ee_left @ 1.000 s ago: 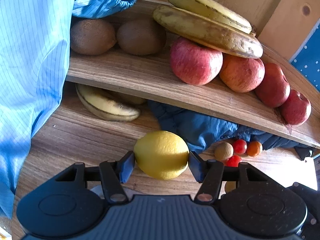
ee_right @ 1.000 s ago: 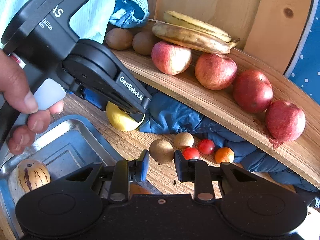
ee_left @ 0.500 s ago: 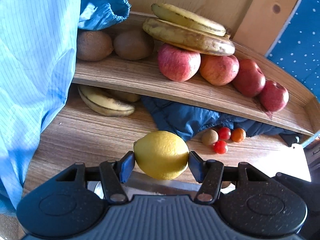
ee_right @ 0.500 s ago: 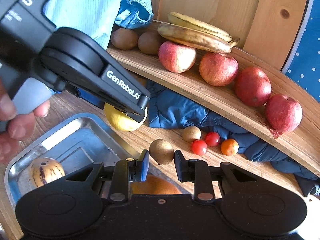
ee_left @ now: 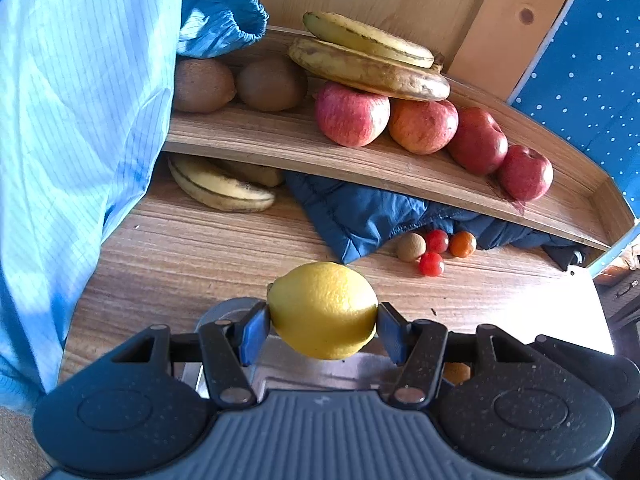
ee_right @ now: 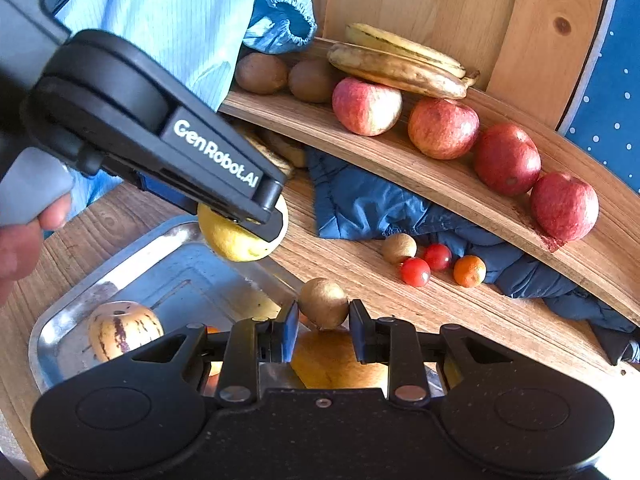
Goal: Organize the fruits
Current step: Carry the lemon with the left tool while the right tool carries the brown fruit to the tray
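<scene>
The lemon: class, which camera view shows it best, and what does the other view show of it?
The left wrist view. There the lemon sits whole and central, clamped between the left tongs. In the right wrist view, the lemon is half hidden beneath the tongs' body, above the metal tray.

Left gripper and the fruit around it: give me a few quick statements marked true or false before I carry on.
1. The left gripper is shut on the lemon. True.
2. The metal tray holds no fruit. False: a striped yellow fruit lies in it.
3. Four apples sit on the upper shelf. True.
4. The bananas on the shelf lie under the apples. False: they rest on top.
5. The right gripper grips a cherry tomato. False: a small brown fruit sits between its fingers.
</scene>
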`<state>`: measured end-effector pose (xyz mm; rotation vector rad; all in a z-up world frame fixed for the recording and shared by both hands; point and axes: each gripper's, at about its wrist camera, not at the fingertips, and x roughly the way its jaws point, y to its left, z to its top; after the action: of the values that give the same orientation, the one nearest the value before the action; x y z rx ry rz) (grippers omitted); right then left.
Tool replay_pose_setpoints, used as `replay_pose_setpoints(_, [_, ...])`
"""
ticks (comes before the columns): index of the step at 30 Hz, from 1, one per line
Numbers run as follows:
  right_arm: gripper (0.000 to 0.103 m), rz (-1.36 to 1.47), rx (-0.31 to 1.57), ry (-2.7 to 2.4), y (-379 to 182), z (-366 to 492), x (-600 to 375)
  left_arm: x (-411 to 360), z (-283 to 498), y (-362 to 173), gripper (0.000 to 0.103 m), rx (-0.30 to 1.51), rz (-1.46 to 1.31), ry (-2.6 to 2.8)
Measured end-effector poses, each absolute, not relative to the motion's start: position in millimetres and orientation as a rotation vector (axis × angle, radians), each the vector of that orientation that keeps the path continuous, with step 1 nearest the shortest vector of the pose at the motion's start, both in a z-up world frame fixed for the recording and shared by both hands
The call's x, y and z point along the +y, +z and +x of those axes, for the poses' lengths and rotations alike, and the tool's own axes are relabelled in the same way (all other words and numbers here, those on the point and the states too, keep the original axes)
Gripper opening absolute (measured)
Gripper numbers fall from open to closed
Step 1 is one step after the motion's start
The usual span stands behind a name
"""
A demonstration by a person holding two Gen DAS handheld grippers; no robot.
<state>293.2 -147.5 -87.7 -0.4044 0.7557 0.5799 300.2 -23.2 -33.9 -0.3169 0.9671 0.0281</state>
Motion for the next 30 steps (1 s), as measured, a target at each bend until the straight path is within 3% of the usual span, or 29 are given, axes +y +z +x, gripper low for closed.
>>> replay_pose_setpoints(30, [0.030, -0.454, 0.784, 0.604, -92.8, 259.6, -134.7, -11.3, 276.0, -57.6, 0.063, 1.096, -0.305, 0.056])
